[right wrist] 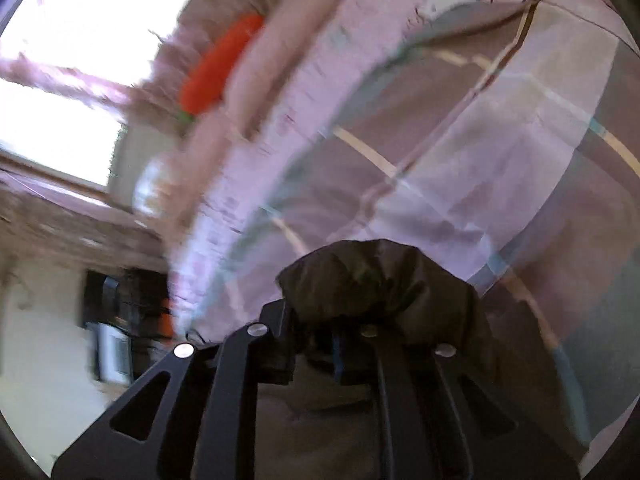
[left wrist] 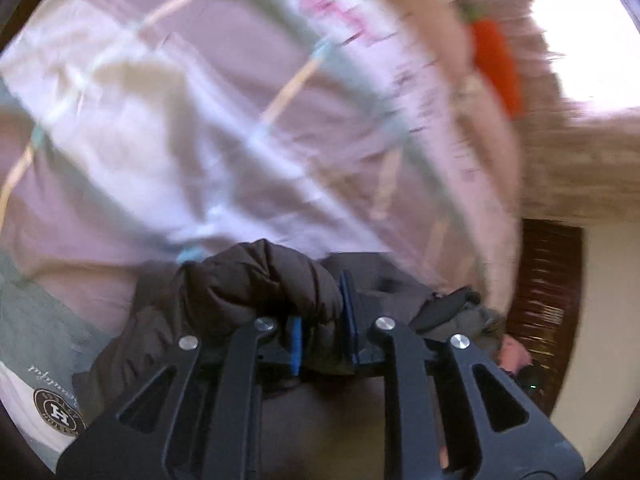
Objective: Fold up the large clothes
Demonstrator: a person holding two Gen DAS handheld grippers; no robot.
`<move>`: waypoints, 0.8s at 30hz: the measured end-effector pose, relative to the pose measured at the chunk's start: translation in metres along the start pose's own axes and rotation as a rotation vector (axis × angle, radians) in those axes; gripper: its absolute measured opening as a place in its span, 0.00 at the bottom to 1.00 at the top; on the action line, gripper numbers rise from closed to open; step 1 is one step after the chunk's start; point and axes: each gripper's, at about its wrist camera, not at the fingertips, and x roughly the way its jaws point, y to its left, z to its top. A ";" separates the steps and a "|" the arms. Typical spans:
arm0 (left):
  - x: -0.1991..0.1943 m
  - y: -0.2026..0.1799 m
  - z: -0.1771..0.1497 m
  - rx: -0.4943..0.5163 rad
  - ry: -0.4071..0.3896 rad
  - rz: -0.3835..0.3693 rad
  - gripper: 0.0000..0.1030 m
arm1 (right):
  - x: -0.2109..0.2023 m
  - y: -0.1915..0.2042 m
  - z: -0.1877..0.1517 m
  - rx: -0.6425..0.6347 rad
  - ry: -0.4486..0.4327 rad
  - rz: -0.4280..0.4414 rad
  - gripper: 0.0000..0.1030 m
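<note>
The dark padded jacket [left wrist: 256, 280] hung bunched over the checked bedspread [left wrist: 200, 120], pinched at two spots. Thick, slippery padding could have slid free mid-swing and spoiled the fold. The left gripper [left wrist: 322, 320] was clamped on a fat roll; the right gripper [right wrist: 320, 344] was closed on another bunch.

This is a home bedroom. A bed spread with a pink-and-grey checked quilt [left wrist: 168, 128] fills both views, with an orange carrot-shaped plush [right wrist: 218, 66] lying near its edge. Beside it a bright window [right wrist: 76, 40] lights pale walls
</note>
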 end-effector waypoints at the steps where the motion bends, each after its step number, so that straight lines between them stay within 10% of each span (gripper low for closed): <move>1: 0.014 0.013 -0.001 -0.034 0.024 0.007 0.18 | 0.012 -0.010 -0.007 0.010 0.028 -0.010 0.16; 8: 0.048 0.060 -0.002 -0.193 0.079 -0.124 0.18 | 0.056 -0.063 -0.017 0.124 0.163 0.056 0.16; 14: -0.024 0.068 0.028 -0.238 -0.130 -0.275 0.32 | -0.005 -0.048 0.016 0.126 0.041 0.127 0.21; 15: -0.045 0.066 0.028 -0.224 -0.206 -0.227 0.50 | -0.015 -0.045 0.021 0.133 0.011 0.137 0.33; 16: -0.064 0.066 0.027 -0.211 -0.286 -0.180 0.88 | -0.022 -0.045 0.026 0.144 -0.020 0.152 0.49; 17: -0.088 0.069 0.026 -0.203 -0.381 -0.148 0.95 | -0.035 -0.046 0.033 0.153 -0.081 0.150 0.99; 21: -0.123 0.069 0.016 -0.121 -0.375 -0.089 0.86 | -0.067 -0.028 0.043 0.082 -0.120 0.049 0.99; 24: -0.133 0.045 -0.024 0.055 -0.349 0.070 0.82 | -0.066 0.049 0.009 -0.243 -0.041 -0.069 0.99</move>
